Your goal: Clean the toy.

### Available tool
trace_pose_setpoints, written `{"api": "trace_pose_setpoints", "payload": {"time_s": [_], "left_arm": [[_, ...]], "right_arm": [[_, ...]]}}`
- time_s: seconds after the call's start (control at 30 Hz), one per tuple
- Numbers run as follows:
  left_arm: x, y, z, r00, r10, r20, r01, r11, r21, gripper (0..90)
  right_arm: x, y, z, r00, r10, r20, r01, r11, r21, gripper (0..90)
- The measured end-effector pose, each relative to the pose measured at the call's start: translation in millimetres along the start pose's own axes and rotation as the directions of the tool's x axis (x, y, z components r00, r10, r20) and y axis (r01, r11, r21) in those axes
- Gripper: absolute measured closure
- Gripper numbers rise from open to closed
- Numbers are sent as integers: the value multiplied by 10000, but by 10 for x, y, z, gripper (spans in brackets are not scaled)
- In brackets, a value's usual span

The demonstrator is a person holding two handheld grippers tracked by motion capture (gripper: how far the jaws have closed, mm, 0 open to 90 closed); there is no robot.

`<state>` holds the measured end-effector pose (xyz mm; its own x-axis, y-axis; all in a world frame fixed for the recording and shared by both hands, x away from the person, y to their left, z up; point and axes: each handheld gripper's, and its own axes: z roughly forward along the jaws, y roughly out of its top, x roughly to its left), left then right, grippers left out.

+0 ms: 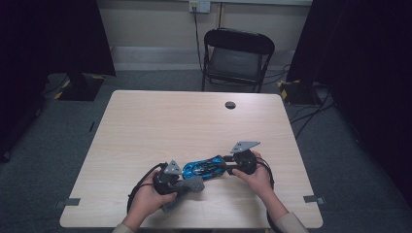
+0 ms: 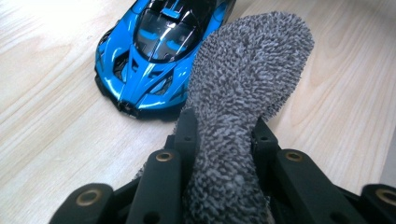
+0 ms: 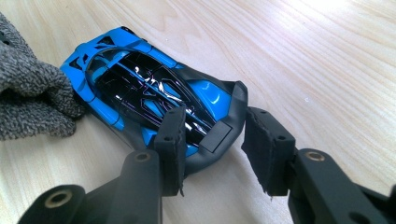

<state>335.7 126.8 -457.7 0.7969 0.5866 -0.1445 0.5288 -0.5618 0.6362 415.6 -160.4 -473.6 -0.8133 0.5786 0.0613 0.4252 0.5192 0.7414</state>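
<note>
A blue and black toy car [image 1: 204,168] lies on the light wooden table [image 1: 170,116] near its front edge. My left gripper [image 1: 187,180] is shut on a grey fluffy cloth [image 2: 252,70], which stands up between its jaws and leans against the side of the car's nose [image 2: 149,56]. In the right gripper view the cloth [image 3: 32,102] touches the front end of the car [image 3: 140,88]. My right gripper [image 3: 215,135] is closed around the car's tail, one pad on the rear deck and the other at the spoiler's end. A hand holds each gripper.
A round black grommet [image 1: 230,105] sits in the table's far side. A black folding chair [image 1: 238,58] stands behind the table. Dark curtains and cables flank the floor left and right. Bare tabletop stretches beyond the car.
</note>
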Motion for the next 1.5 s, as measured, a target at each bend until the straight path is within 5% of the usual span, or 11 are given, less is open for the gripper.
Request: {"api": "trace_pose_setpoints", "payload": {"time_s": [1.5], "left_arm": [[178, -255, -250, 9965, -613, -565, 615, 9981, 8, 717]], "right_arm": [[13, 17, 12, 10000, -53, -31, 53, 10000, 59, 591]]}}
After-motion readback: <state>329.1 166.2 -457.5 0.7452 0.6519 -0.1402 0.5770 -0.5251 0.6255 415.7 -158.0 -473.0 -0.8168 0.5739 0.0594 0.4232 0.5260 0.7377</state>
